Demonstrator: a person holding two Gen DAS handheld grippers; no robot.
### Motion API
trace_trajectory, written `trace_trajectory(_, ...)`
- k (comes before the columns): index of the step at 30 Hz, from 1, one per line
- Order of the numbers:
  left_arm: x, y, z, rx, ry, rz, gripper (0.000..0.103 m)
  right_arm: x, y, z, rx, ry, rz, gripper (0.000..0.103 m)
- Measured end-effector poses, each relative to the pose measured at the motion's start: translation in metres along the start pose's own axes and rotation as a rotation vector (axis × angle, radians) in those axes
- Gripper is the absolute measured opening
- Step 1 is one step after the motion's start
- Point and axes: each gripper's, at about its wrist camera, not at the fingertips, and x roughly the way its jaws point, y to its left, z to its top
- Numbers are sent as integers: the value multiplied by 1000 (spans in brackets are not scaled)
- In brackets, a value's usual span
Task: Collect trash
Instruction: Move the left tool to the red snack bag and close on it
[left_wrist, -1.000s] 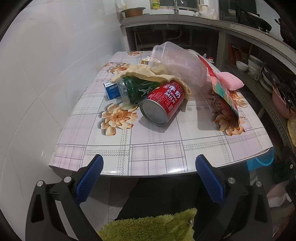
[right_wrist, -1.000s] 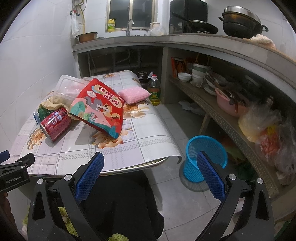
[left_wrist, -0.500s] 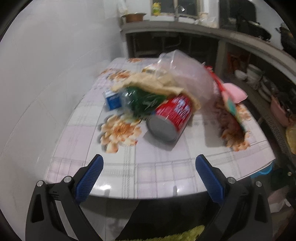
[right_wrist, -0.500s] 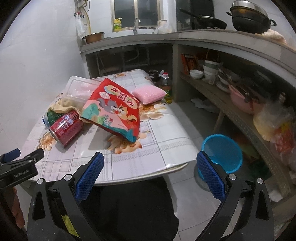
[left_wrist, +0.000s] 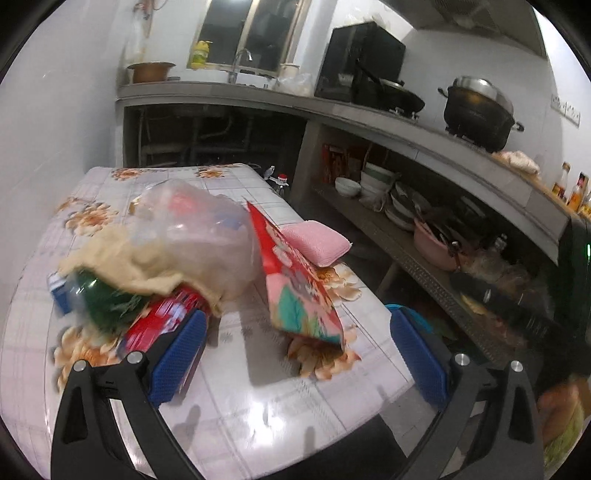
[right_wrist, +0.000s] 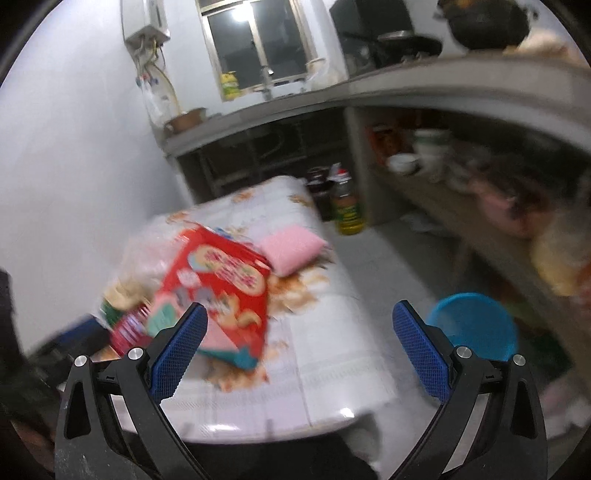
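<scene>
Reaching over the table (left_wrist: 258, 398) edge, we hold the left claw (left_wrist: 297, 352) spread wide with nothing between its pads, and the right claw (right_wrist: 299, 343) likewise gapes empty. To do this step well, we judge it best to pick one loose piece off the heap rather than grab the whole tangle, closing on a firm edge so it does not slip. The red can (left_wrist: 162, 325) lies on its side just beyond the left claw's left pad, seemingly touching it, under a beige cloth (left_wrist: 122, 258) and a clear plastic container (left_wrist: 199, 229). The red snack bag (left_wrist: 299, 288) leans ahead, between the pads' lines. Further off sits a pink sponge (left_wrist: 314, 240). In the right wrist view a blue basket (right_wrist: 476, 325) stands on the floor beside the table, a likely destination.
</scene>
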Motion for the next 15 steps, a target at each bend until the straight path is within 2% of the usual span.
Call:
trace_trajectory(3, 23, -3, 14, 3, 32, 36, 97, 40, -17, 28, 54, 75, 139, 96)
trace_trajectory(5, 34, 0, 16, -6, 59, 61, 93, 69, -20, 43, 60, 120, 179, 96)
trace_trajectory(10, 61, 9, 22, -55, 146, 88, 79, 149, -8, 69, -69, 240, 210, 96)
trace_trajectory(13, 69, 11, 23, -48, 170, 95, 71, 183, -2, 78, -127, 298, 223, 96)
trace_trajectory(15, 74, 12, 23, -48, 192, 94, 62, 204, 2, 80, -174, 335, 222, 96)
